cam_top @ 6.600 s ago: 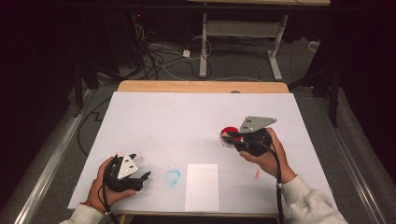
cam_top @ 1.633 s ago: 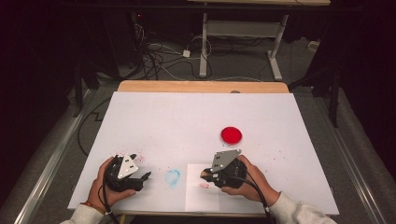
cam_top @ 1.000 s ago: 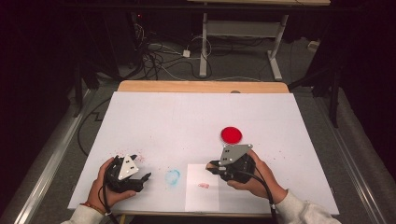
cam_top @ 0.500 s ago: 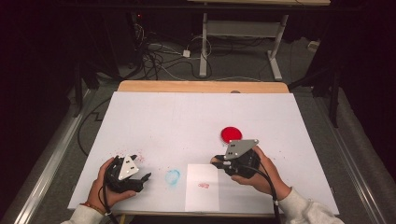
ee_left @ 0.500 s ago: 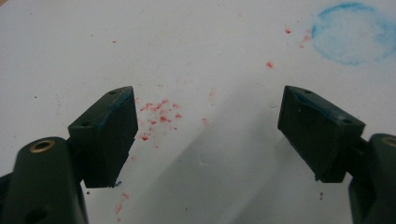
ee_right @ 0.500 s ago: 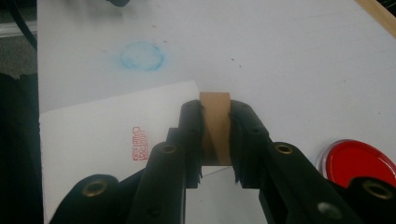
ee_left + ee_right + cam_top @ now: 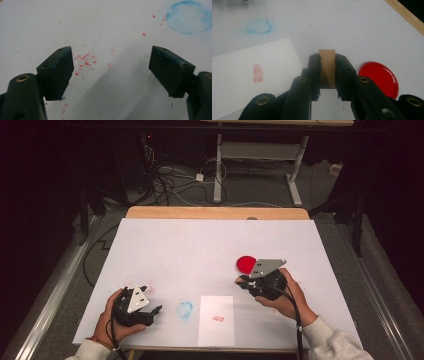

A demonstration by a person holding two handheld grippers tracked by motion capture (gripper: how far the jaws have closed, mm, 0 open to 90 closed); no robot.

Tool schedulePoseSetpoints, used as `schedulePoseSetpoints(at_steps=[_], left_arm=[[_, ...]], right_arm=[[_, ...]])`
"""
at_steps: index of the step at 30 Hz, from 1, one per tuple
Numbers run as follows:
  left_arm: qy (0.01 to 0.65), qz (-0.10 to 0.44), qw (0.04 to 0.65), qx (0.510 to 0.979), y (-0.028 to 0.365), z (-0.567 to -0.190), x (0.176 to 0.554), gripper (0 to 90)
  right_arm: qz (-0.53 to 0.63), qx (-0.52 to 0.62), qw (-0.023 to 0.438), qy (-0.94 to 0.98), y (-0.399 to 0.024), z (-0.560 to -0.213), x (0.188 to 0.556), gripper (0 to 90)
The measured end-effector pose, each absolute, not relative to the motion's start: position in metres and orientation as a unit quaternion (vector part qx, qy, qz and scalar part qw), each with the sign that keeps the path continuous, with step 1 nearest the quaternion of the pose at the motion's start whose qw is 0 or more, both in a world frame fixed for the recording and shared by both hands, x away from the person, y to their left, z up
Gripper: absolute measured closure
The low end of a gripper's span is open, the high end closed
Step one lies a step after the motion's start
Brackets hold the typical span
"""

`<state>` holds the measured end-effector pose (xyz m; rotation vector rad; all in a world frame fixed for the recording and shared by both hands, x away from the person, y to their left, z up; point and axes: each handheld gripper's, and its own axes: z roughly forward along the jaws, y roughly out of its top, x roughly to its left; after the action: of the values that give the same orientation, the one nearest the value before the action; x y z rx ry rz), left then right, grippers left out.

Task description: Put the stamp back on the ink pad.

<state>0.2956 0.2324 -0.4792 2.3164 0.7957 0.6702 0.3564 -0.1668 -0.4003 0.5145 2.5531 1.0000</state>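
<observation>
Low, right gripper [image 7: 327, 75] clamps stamp [image 7: 327, 67] beside ink pad [image 7: 379, 78].

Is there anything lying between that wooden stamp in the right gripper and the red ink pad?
Nothing visible: the wooden stamp, clamped in the right gripper, has just bare white table between it and the red ink pad.

A round blue smear [image 7: 185, 309] marked the white table cover [image 7: 200, 250], with small red specks [image 7: 83, 62] scattered near it. Behind the table's wooden edge [image 7: 215, 212], tangled cables [image 7: 170, 182] lay on the floor beside a white frame [image 7: 260, 155].
</observation>
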Motion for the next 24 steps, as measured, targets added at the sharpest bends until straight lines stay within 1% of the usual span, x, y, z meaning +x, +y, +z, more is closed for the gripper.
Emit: schedulePoseSetpoints(at_steps=[11, 24], left_arm=[[0.299, 0.254, 0.299, 0.87, 0.232, -0.479, 0.295, 19.7], [0.302, 0.253, 0.304, 0.868, 0.231, -0.479, 0.296, 19.7]], right_arm=[[0.343, 0.228, 0.18, 0.893, -0.183, -0.407, 0.385, 76.1], [0.313, 0.266, 0.182, 0.893, -0.184, -0.421, 0.416, 76.0]])
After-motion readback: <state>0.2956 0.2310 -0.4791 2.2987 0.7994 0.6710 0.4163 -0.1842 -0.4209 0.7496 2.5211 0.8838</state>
